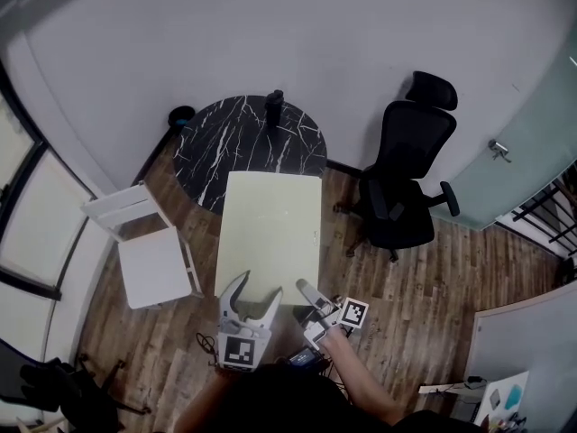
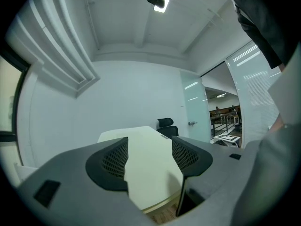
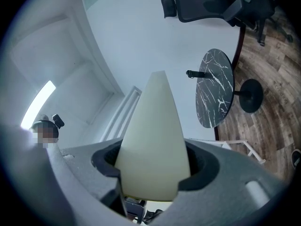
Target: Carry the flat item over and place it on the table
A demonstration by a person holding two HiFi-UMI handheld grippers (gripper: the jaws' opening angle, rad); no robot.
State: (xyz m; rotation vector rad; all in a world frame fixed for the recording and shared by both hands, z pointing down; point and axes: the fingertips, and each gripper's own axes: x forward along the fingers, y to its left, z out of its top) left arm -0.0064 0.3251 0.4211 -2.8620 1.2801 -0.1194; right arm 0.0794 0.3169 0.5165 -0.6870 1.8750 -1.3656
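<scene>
Here, pale yellow-green rectangular board (image 1: 270, 233), flat, plain, in right claw (image 1: 307, 293).

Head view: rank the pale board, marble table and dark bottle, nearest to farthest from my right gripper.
1. Pale board, gripped in the right gripper, straight ahead.
2. Marble table, beyond the board's far end.
3. Dark bottle, at the table's far edge.

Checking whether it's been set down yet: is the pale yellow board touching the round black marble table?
Apart. The right gripper view shows bare white wall between the board and the marble table.
</scene>
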